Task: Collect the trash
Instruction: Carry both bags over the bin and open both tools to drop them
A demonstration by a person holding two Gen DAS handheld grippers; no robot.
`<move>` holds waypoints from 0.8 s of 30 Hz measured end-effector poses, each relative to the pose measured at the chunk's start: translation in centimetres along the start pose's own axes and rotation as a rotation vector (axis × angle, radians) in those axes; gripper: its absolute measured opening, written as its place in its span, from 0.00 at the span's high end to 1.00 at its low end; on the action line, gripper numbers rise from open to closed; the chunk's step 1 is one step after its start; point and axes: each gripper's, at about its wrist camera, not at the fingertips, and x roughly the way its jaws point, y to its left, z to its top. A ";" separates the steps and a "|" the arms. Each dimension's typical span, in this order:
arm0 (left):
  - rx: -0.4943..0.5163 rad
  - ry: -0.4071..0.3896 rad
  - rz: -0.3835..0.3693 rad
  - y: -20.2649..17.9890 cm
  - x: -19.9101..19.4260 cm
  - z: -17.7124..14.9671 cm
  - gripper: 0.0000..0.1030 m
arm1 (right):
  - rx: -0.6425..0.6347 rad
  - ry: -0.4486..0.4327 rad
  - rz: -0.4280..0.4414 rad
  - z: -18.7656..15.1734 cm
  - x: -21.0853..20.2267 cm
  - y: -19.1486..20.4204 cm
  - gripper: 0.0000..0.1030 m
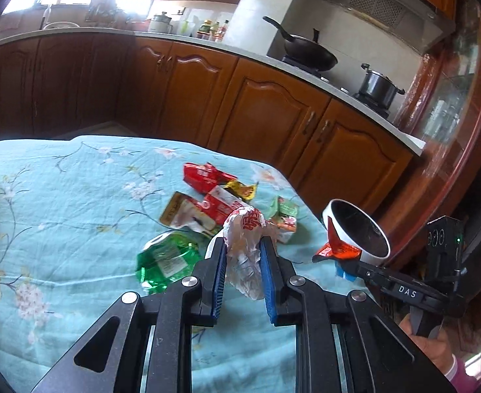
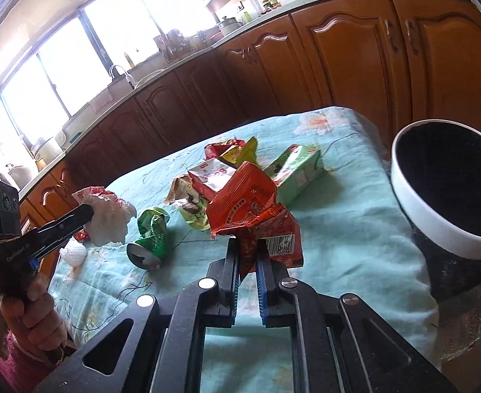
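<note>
My left gripper (image 1: pixel 243 255) jaws clamp a crumpled white plastic bag (image 1: pixel 245 229) and my right gripper (image 2: pixel 248 255) jaws pinch a red foil wrapper (image 2: pixel 247 203), both raised above the table for dropping into the white-rimmed black bin (image 2: pixel 436 226) nearby.

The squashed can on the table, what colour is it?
Green, with a silver top. The squashed can shows best in the right wrist view.

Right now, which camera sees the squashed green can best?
The right wrist view: the squashed green can lies unblocked on the blue cloth, its silver end facing the camera. In the left wrist view the left claw, shut on a crumpled plastic bag, partly covers the can.
</note>
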 end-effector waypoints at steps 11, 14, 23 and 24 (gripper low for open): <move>0.075 0.100 -0.105 -6.4 7.5 1.1 0.82 | 0.089 -0.084 -0.119 0.7 -5.3 -6.9 0.91; 0.095 0.118 -0.122 -8.0 9.5 1.3 0.82 | 0.113 -0.101 -0.146 1.0 -6.4 -8.6 0.91; 0.151 0.175 -0.156 -12.4 15.3 2.1 0.81 | 0.171 -0.120 -0.194 1.6 -7.6 -12.4 0.91; 0.153 0.183 -0.158 -12.8 15.9 2.2 0.81 | 0.174 -0.120 -0.197 1.8 -7.5 -12.6 0.91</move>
